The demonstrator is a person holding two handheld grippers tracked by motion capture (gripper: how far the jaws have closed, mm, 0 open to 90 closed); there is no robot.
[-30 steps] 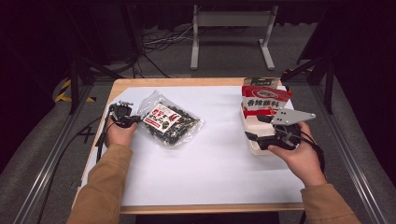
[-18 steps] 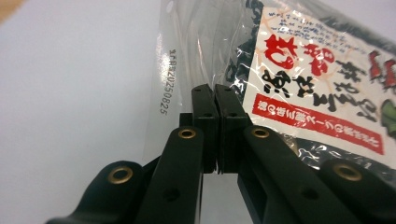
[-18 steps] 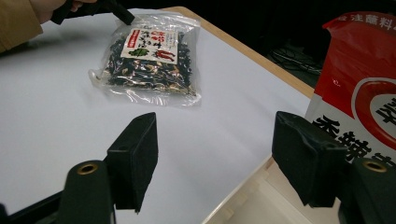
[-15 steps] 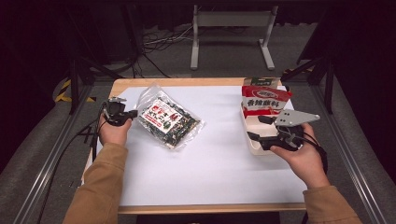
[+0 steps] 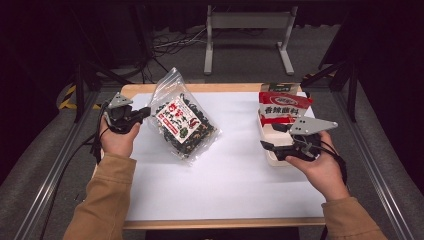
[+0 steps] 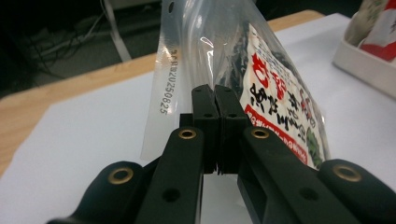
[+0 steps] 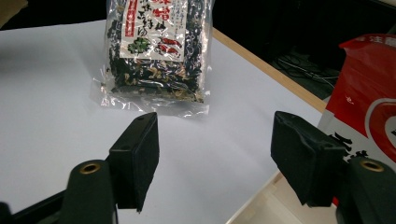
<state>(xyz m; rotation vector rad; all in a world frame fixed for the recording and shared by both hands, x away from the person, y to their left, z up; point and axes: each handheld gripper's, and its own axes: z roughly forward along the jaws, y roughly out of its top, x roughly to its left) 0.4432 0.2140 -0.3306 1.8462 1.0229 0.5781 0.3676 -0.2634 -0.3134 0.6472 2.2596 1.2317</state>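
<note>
1. the left gripper (image 5: pixel 145 112), at the left of the high view, has its jaws pinched tight on the clear top edge of the seaweed bag (image 5: pixel 184 125); the left gripper view shows the pads pressed together on the plastic just beside a printed date code.
2. the bag sits in the upper middle of the high view, its held end tilted up off the white sheet (image 5: pixel 225 185), its lower end seemingly resting on it. so the grasp looks done and the lift begun; carrying and setting down are left, and where it should go cannot be told for sure.
3. the right gripper (image 5: pixel 270 136), at the right of the frame, holds nothing: its jaws stand wide, just beside the white tray (image 5: pixel 272 159) that holds a red packet (image 5: pixel 282 107).
4. open room: the centre and lower part of the sheet lie bare between bag and tray.
5. edges: the bag's top is near the wooden table edge (image 5: pixel 220 88) at the upper side; the tray hugs the right side.
</note>
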